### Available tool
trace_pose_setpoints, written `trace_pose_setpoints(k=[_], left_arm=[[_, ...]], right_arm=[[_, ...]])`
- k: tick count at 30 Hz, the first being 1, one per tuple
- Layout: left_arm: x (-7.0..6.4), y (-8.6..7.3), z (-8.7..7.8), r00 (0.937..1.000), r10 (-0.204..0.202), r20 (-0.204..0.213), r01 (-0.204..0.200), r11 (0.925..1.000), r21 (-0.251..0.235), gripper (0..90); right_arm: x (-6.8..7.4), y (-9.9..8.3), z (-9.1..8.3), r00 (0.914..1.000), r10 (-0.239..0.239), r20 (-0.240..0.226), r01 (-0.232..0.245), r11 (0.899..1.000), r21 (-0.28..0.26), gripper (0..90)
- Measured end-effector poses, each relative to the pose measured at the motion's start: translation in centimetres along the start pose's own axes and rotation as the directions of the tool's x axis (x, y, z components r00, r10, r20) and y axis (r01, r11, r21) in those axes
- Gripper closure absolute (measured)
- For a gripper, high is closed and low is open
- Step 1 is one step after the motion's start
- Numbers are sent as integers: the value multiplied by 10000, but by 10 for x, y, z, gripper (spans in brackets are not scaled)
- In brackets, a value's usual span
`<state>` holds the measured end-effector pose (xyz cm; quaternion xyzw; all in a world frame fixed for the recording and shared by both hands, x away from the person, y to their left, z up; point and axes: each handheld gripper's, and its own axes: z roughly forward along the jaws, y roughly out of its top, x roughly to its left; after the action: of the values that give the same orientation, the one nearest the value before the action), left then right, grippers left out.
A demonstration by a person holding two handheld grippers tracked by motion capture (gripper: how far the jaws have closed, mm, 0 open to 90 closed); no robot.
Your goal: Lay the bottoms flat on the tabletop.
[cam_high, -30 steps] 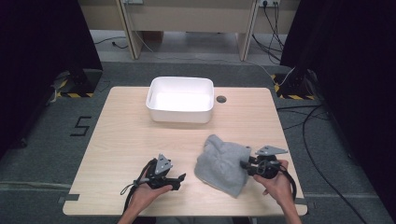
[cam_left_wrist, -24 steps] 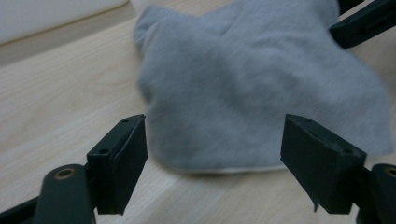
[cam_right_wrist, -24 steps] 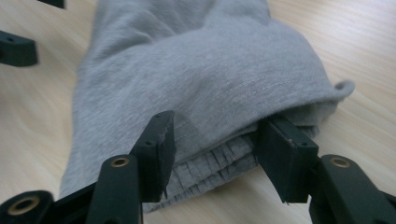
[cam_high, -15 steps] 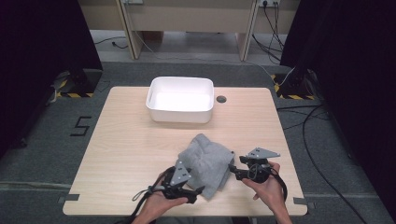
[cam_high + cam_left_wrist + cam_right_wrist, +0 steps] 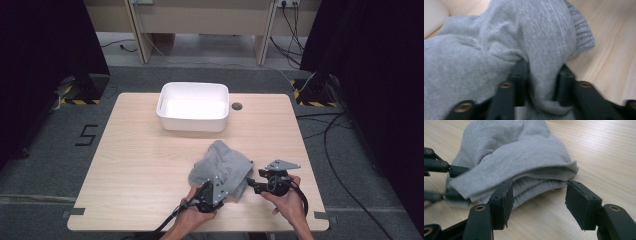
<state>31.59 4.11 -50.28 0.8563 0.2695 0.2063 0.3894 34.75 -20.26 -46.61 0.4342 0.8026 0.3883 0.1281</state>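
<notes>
Bunching toward the table's near edge, the grey garment [image 5: 223,167] has crept nearer since a second ago; the left gripper [image 5: 541,82], then apart, now pinches a fold; the right gripper [image 5: 537,202] gapes beside its hem; a floor "5" [image 5: 88,135] reads.

Left gripper [image 5: 541,75] has its two black jaws pinched around a fold of the grey sweatshirt [image 5: 506,42]. Ribbed cuff or hem hangs off to the right, light wooden table [image 5: 609,42] underneath, picture's a bit blurry.
</notes>
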Motion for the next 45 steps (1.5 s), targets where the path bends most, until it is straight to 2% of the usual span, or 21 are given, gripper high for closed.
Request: trace_pose_setpoints(k=[1,2,6,10,12,13,15,18,19,21,22,24,25,27,30,35,36,38,41,42,45], left_arm=[[0,0,0,10000,0,0,0,10000,0,727],[8,3,-8,9986,-383,377,391,9990,-229,743],[20,7,-21,9909,-1005,895,1051,9933,-482,749],[26,6,-28,9849,-1188,1256,1250,9912,-426,747],[31,6,-33,9685,-1393,2062,1472,9888,-238,741],[31,6,-33,9685,-1393,2062,1472,9888,-238,733],[34,6,-37,9574,-1450,2496,1525,9882,-109,729],[38,6,-43,9497,-1651,2660,1767,9841,-200,730],[41,7,-45,9455,-1796,2715,1948,9804,-299,732],[46,9,-49,9273,-2204,3026,2469,9676,-519,730],[48,11,-52,9256,-2267,3032,2564,9646,-614,730],[52,15,-56,9519,-1876,2422,2118,9742,-782,761],[55,17,-58,9594,-1802,2169,2027,9754,-861,774],[63,22,-63,9546,-2049,2160,2321,9666,-1087,785],[68,27,-65,9624,-1913,1926,2153,9701,-1119,793],[72,33,-59,9615,-2094,1779,2330,9645,-1246,795],[75,35,-61,9615,-2166,1690,2409,9604,-1399,796],[78,36,-63,9617,-2213,1614,2455,9578,-1493,796],[91,34,-70,9569,-2544,1400,2767,9451,-1739,796],[97,32,-74,9559,-2633,1301,2839,9419,-1795,796],[116,21,-85,9489,-3052,796,3152,9281,-1983,796]], right_arm=[[1,0,1,10000,-27,-37,27,10000,17,395],[2,0,2,9999,-103,-44,103,9999,60,393],[11,0,7,9992,-247,-304,251,9996,126,383],[15,1,7,9977,-248,-638,248,9997,-22,378],[18,3,5,9974,-336,-632,334,9994,-47,376],[18,3,5,9974,-336,-632,334,9994,-47,376],[17,2,7,9977,-410,-536,412,9991,28,378],[15,-2,12,9983,-268,-525,282,9992,267,360],[15,-4,14,9986,-210,-493,229,9990,386,359],[14,-5,16,9988,-319,-375,336,9984,459,353],[14,-5,17,9988,-360,-341,377,9981,485,353],[12,-5,17,9989,-370,-298,385,9980,502,353],[12,-5,17,9992,-298,-280,313,9981,527,353],[11,-5,16,9993,-296,-213,306,9982,506,353],[19,1,9,9990,-393,-219,396,9992,113,357],[38,7,11,9961,-610,-637,597,9980,-224,361],[47,7,19,9934,-909,-706,909,9959,-26,362],[49,5,23,9935,-981,-572,992,9949,168,360],[49,0,36,9941,-1053,-264,1069,9920,674,361],[47,-5,42,9923,-1235,-27,1230,9860,1126,369],[44,-8,44,9955,-946,-77,949,9889,1147,373]])
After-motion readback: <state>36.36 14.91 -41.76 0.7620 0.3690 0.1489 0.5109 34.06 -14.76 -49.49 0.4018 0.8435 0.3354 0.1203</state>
